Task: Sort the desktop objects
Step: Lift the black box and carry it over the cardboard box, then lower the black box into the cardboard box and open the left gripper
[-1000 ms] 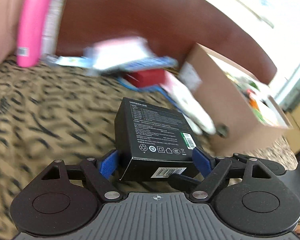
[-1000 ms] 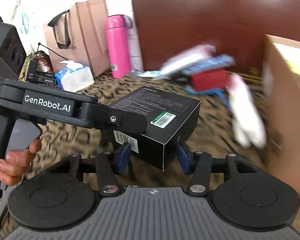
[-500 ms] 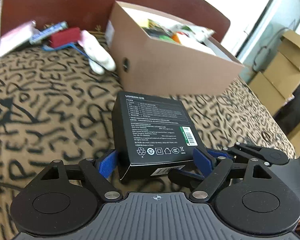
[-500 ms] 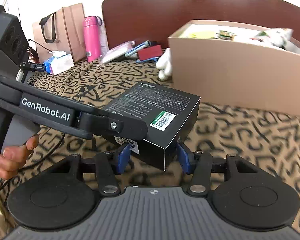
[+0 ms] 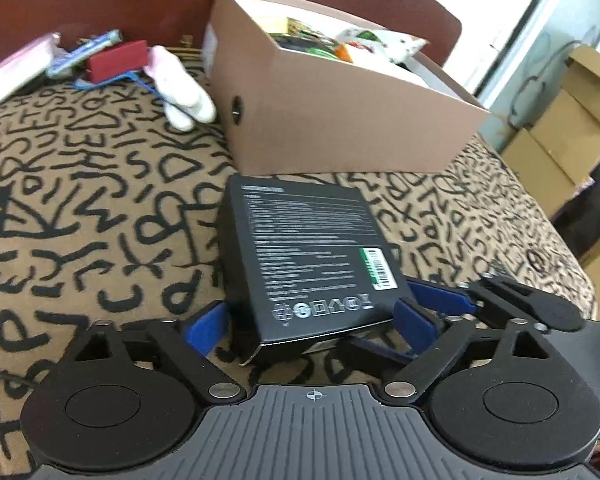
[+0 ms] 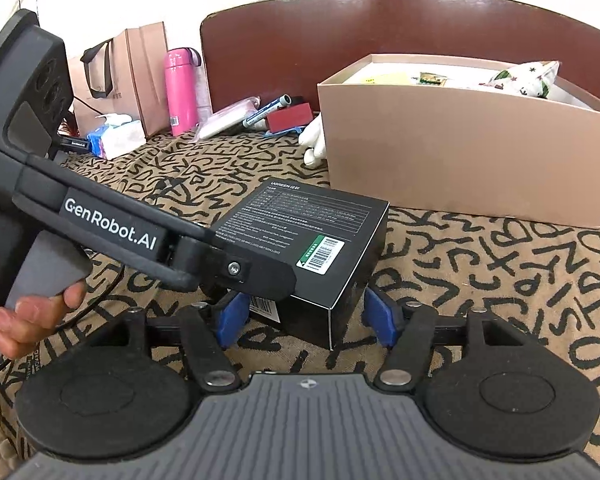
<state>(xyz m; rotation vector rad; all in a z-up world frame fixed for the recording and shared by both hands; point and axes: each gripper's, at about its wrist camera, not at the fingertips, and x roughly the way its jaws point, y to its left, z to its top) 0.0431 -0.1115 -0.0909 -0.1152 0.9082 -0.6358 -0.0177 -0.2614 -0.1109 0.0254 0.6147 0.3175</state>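
Observation:
A black product box (image 5: 306,256) with white print and a green barcode label sits between the blue pads of my left gripper (image 5: 310,322), which is shut on its near end. My right gripper (image 6: 306,318) is shut on the same black box (image 6: 312,240) from the other corner. The box is held just above the patterned tablecloth. In the right wrist view the left gripper's black body (image 6: 112,228) crosses over the box. A brown cardboard box (image 5: 340,120) holding several items stands just beyond; it also shows in the right wrist view (image 6: 460,160).
A white plush toy (image 5: 182,90), a red block (image 5: 116,60), a marker pen (image 6: 266,112) and a pink pouch (image 6: 228,118) lie at the back. A pink bottle (image 6: 180,90), a paper bag (image 6: 124,76) and tissues (image 6: 116,138) stand far left. Cardboard cartons (image 5: 568,128) sit off the table's right.
Both grippers have carried the black box to the right, from near the pink bottle and clutter to right in front of the brown cardboard box. Both grips are unchanged.

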